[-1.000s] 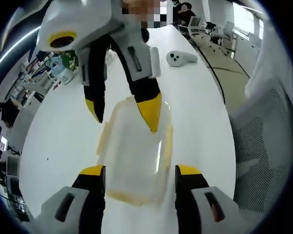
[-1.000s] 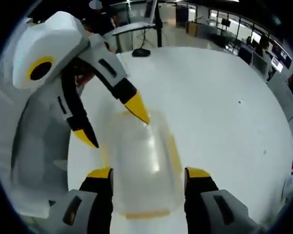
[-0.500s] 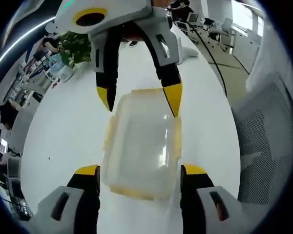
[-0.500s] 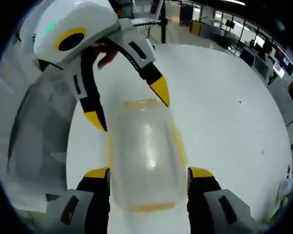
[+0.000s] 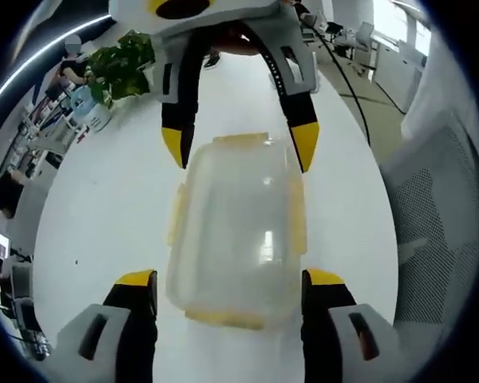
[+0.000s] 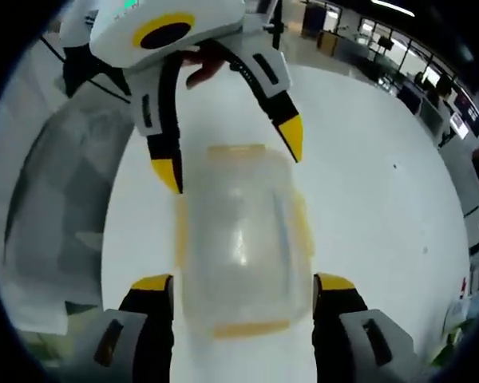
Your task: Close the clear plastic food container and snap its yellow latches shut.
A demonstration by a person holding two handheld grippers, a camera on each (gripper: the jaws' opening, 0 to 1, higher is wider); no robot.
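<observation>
Clear plastic food container (image 5: 235, 227) lid-on upon white table (image 5: 104, 207), yellow latches (image 5: 297, 223) along its edges, left gripper (image 5: 231, 287) and right gripper (image 6: 241, 291) both spread wide, straddling opposite ends, potted plant (image 5: 121, 60) in left gripper view, mesh chair (image 6: 56, 199) in right gripper view

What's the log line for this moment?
container: lid on, on table | left claw: open, straddling near end | right claw: open, straddling opposite end | latches: state unclear
</observation>
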